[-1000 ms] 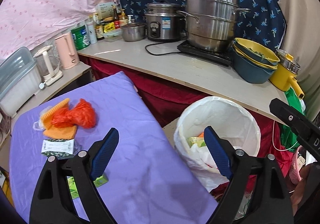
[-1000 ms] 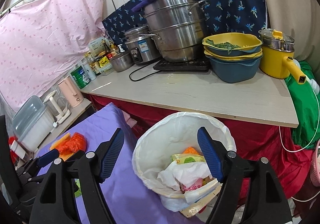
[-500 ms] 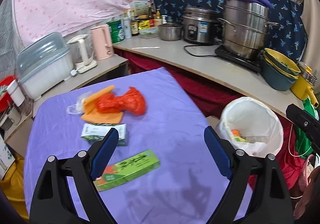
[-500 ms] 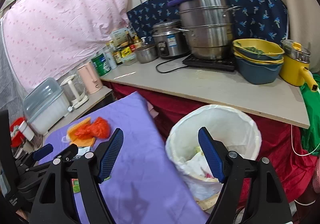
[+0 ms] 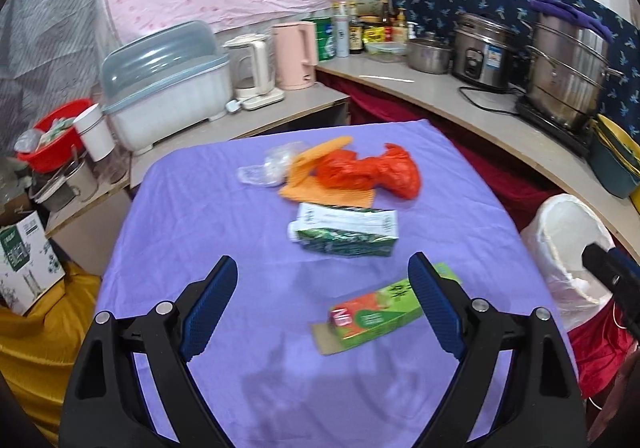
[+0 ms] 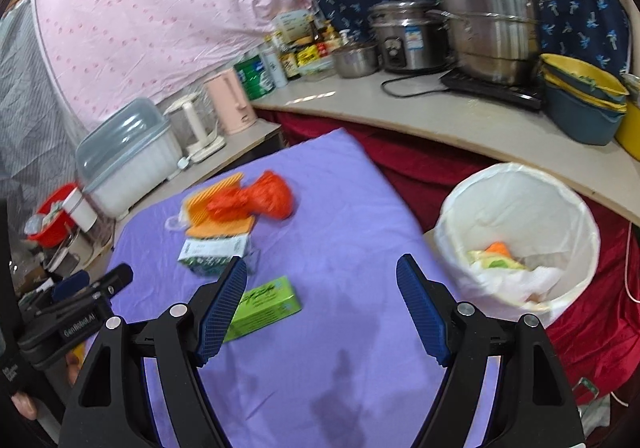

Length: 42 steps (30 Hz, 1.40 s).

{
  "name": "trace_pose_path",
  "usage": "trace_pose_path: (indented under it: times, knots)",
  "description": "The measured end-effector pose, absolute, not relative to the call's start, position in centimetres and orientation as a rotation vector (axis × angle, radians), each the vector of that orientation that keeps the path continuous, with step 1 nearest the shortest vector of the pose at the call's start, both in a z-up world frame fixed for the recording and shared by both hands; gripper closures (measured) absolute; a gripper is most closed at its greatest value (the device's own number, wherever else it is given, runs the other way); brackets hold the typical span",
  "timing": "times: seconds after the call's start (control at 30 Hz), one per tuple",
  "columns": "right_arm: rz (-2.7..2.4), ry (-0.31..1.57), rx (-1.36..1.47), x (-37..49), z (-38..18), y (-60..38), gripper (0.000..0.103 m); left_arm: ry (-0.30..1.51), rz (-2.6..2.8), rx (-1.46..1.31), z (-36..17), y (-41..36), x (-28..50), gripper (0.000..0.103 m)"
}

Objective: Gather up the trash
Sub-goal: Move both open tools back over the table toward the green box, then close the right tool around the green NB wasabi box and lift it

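Trash lies on the purple-covered table (image 5: 200, 216): a green box (image 5: 376, 314) nearest me, a white and green carton (image 5: 346, 234), an orange-red plastic bag (image 5: 372, 172) on an orange pad (image 5: 320, 184), and a clear wrapper (image 5: 266, 170). The same box (image 6: 262, 306), carton (image 6: 214, 252) and bag (image 6: 256, 198) show in the right wrist view. My left gripper (image 5: 324, 306) is open and empty above the table, the green box just ahead of its right finger. My right gripper (image 6: 320, 310) is open and empty, between the green box and the white-lined bin (image 6: 516, 208), which holds trash.
A curved counter (image 5: 460, 108) behind carries steel pots (image 5: 568, 76), a rice cooker (image 5: 484, 52), bowls and bottles. A side shelf holds a dish box (image 5: 164, 84) and two kettles (image 5: 292, 56). A red basin (image 5: 56, 136) and cardboard box (image 5: 28, 264) sit at left.
Both grippers have swung left, away from the bin and over the table. The trash on the purple cloth now sits in front of the left gripper. Both stayed open.
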State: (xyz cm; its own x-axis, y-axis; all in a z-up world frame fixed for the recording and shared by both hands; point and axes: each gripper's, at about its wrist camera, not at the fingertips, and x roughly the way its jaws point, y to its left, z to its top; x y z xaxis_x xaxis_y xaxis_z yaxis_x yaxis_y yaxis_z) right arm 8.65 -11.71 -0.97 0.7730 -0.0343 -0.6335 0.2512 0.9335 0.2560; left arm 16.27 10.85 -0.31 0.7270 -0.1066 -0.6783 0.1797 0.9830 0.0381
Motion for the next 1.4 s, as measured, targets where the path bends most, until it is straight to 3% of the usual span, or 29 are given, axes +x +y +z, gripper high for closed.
trace_pose_path:
  times: [0.73,1.1,1.4]
  knots:
    - [-0.126,0.875,0.357,13.1,-11.3,2.7,0.029,0.808,-0.003,0.062,-4.0,23.6,18.2,0.020]
    - [-0.198,0.908,0.339,15.2,-13.4,2.8,0.029,0.828,-0.016,0.065,-4.8,24.1,18.7,0.020]
    - [-0.305,0.899,0.351,12.8,-13.1,-3.1,0.029,0.834,-0.064,0.073,-5.1,22.0,18.4,0.020]
